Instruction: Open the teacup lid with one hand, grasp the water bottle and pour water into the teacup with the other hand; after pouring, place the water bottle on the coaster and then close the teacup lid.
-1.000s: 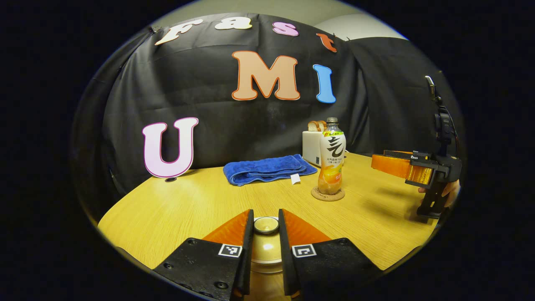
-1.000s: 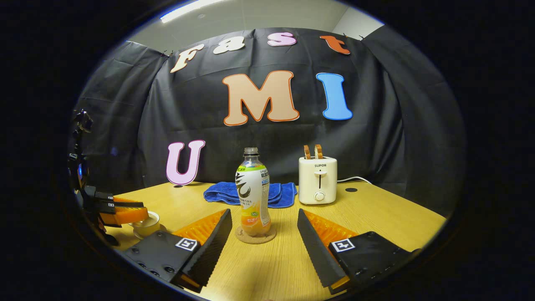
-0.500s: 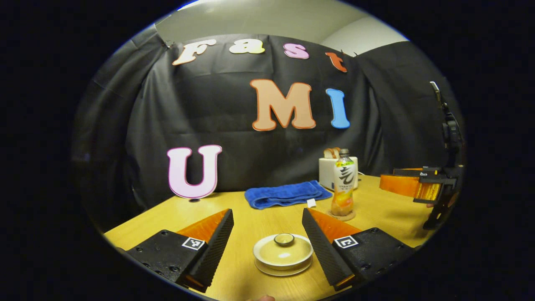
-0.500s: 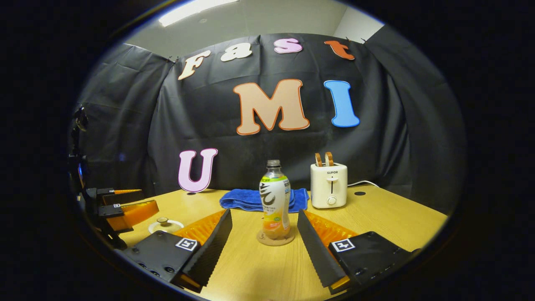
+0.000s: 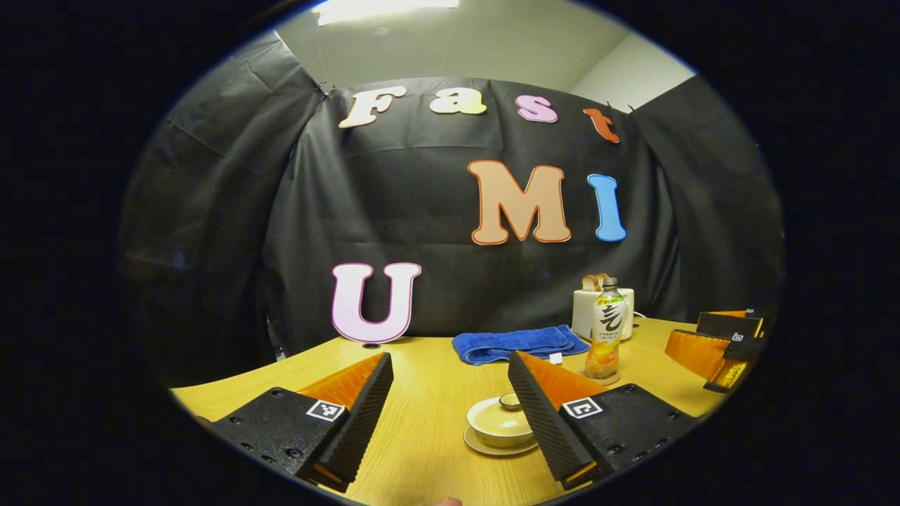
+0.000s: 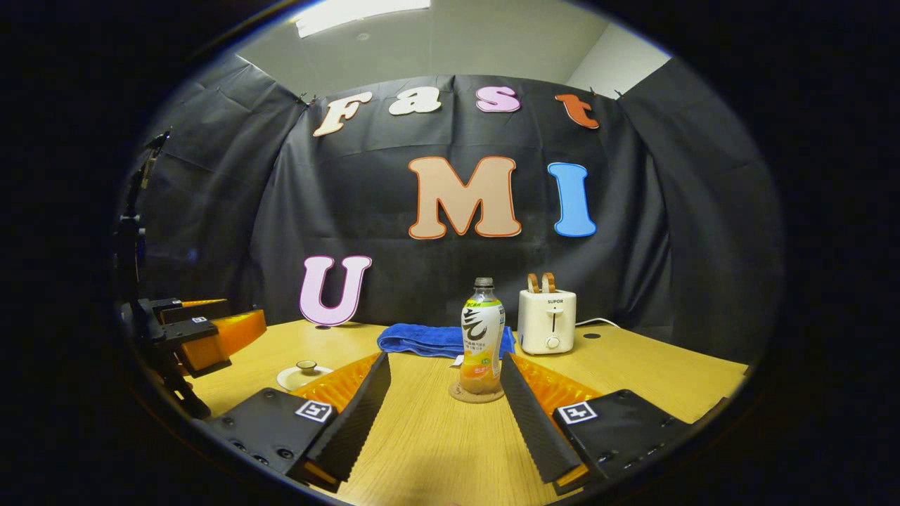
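A cream teacup (image 5: 500,424) stands on its saucer with the lid and knob (image 5: 510,401) on top, just ahead of my left gripper (image 5: 450,362), close to its right finger. That gripper is open and holds nothing. In the right gripper view the same teacup (image 6: 304,372) is small at the left, with the left gripper (image 6: 204,330) above it. The water bottle (image 6: 482,336), holding orange liquid, stands upright on a round cork coaster (image 6: 477,392). My right gripper (image 6: 445,362) is open, short of the bottle, which shows between its fingertips. Farther right in the left gripper view are the bottle (image 5: 606,337) and the right gripper (image 5: 717,344).
A folded blue towel (image 6: 422,339) lies at the back of the wooden table (image 6: 436,450). A white toaster (image 6: 547,320) with bread in its slots stands behind and right of the bottle, its cord trailing right. The black cloth wall closes off the back.
My left gripper, shut around the lid's knob a second ago, has opened and drawn back; the lid sits on the cup. My right gripper has also backed away from the bottle.
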{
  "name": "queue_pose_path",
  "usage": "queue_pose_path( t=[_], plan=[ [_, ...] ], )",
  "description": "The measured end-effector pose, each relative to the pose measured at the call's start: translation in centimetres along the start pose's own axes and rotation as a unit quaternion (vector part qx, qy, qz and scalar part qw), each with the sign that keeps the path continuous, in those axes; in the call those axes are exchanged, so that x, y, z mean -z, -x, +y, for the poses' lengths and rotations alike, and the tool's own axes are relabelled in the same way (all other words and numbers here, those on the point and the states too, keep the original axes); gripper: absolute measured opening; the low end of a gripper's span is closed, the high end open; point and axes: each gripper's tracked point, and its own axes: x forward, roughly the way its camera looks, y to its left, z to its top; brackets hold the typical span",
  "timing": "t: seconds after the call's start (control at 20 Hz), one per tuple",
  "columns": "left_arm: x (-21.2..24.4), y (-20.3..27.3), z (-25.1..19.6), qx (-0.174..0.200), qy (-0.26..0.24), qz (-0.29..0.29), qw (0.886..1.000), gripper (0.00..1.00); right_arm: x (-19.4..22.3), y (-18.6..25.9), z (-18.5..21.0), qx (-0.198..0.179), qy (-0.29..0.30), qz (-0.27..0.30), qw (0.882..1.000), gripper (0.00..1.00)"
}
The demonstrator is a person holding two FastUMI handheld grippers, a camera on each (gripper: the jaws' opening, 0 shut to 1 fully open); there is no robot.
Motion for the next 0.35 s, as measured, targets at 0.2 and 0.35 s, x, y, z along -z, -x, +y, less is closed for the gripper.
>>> queue_pose_path(
  t=[0.2, 0.35],
  plan=[
    [-0.1, 0.5, 0.0, -0.002, 0.008, -0.001, 1.0, 0.95, -0.5, 0.9, 0.2, 0.001, 0.012, -0.005, 1.0, 0.99],
    [-0.5, 0.8, 0.0, -0.004, 0.013, -0.005, 1.0, 0.95, -1.1, 1.2, 0.1, 0.003, 0.01, -0.011, 1.0, 1.0]
  ],
)
